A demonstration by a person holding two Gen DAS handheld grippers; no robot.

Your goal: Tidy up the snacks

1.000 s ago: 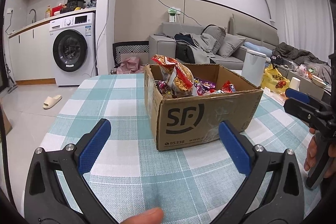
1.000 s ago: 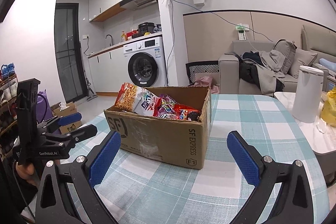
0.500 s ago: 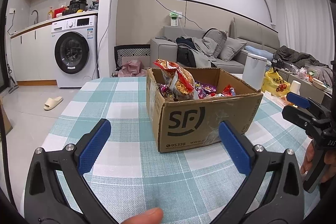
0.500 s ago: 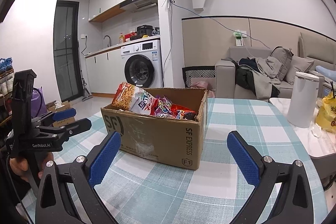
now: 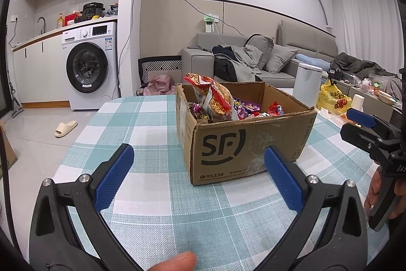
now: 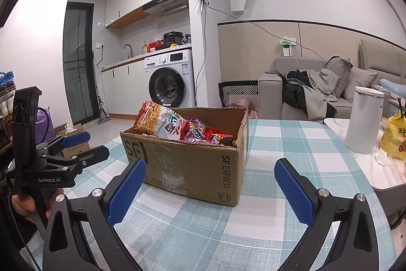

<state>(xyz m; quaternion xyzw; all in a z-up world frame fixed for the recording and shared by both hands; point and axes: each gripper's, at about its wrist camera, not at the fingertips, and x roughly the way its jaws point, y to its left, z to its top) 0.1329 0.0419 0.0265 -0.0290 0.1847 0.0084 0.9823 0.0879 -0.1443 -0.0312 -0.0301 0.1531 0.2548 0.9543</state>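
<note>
Both claws spread apart, empty: left gripper (image 5: 198,174), right gripper (image 6: 210,182). Between them, mid-table (image 5: 152,123), cardboard box (image 5: 243,144) holding snack packets (image 5: 215,100).

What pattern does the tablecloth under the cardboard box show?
Teal and white checks on the tablecloth, clearest in the left wrist view.
</note>
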